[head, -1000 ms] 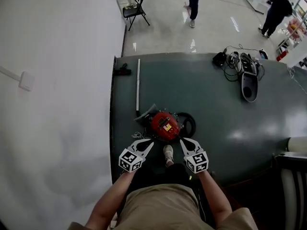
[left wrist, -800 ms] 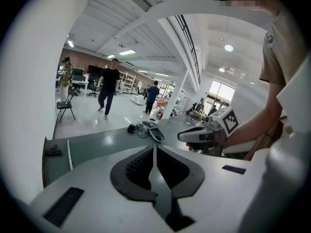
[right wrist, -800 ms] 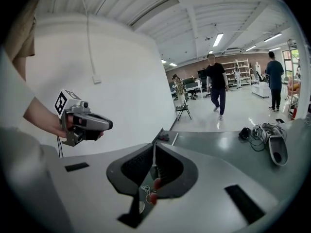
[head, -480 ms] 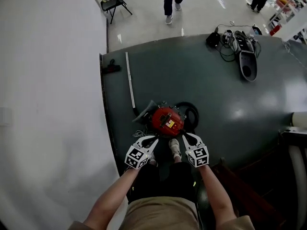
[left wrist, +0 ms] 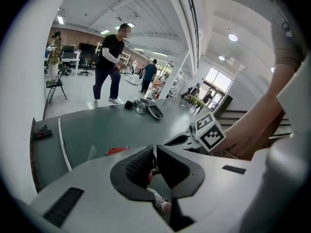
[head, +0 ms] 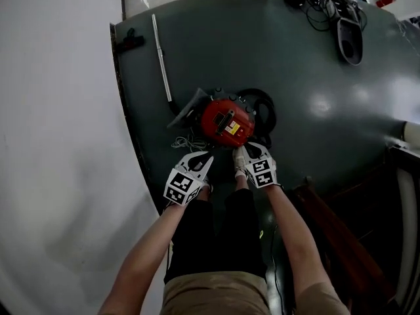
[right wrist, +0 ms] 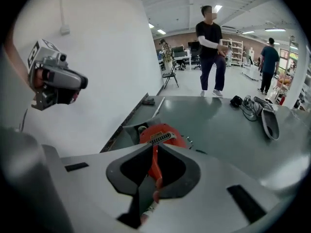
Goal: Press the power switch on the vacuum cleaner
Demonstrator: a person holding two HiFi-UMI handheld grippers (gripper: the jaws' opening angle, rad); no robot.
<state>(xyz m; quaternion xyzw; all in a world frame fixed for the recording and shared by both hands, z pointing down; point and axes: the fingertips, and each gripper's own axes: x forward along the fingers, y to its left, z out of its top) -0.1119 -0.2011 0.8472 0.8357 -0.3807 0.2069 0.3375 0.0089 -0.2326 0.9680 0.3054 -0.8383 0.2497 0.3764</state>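
Seemingly nothing is pressed yet: the red canister vacuum cleaner (head: 227,122) sits near the left edge of the green floor mat (head: 315,58), while the left gripper (head: 205,157) and right gripper (head: 249,151), jaws pressed together and empty, hover just short of its near side.

Wall (head: 59,143) left of vacuum (head: 226,123); floor (head: 315,64) seemingly free

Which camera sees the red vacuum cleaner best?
The head view: it shows the red vacuum cleaner whole, from above. The right gripper view shows only its upper part; the left gripper view shows just a red sliver.
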